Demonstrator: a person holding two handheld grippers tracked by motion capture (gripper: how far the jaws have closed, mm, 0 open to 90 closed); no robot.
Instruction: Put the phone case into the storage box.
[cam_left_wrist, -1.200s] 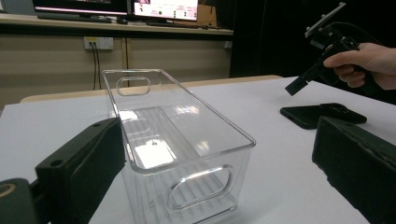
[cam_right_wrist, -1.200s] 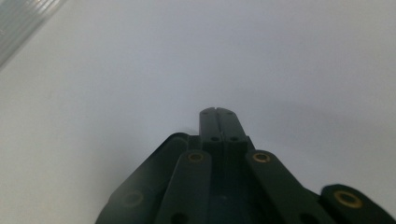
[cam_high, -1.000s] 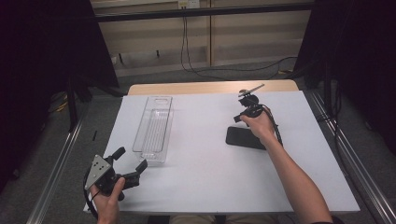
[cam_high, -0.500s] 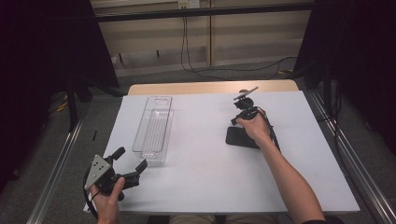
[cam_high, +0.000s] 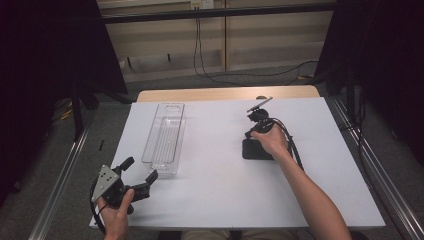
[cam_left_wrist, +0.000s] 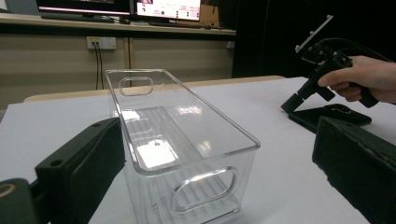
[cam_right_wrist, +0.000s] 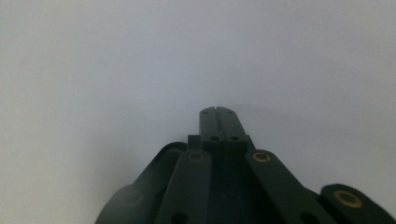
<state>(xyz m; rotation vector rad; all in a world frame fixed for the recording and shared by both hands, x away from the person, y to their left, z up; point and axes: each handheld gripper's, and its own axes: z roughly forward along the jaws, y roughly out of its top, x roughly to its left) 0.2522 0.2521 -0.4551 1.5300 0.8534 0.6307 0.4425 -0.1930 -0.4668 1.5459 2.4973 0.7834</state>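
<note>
Black flat case (cam_high: 256, 150) — matte, rectangular — lies under the right tool (cam_high: 248, 134).

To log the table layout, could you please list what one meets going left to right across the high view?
Left tool → clear plastic bin → black flat object → right tool, tips by that object's far edge.

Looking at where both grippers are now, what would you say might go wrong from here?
The right gripper has its jaws shut, tips down by the flat black object; shut jaws might push it across the white table rather than pick it up. The left gripper, jaws open, sits close to the near end of the clear bin; the bin looks light, so a forward nudge could slide or tip it.
</note>
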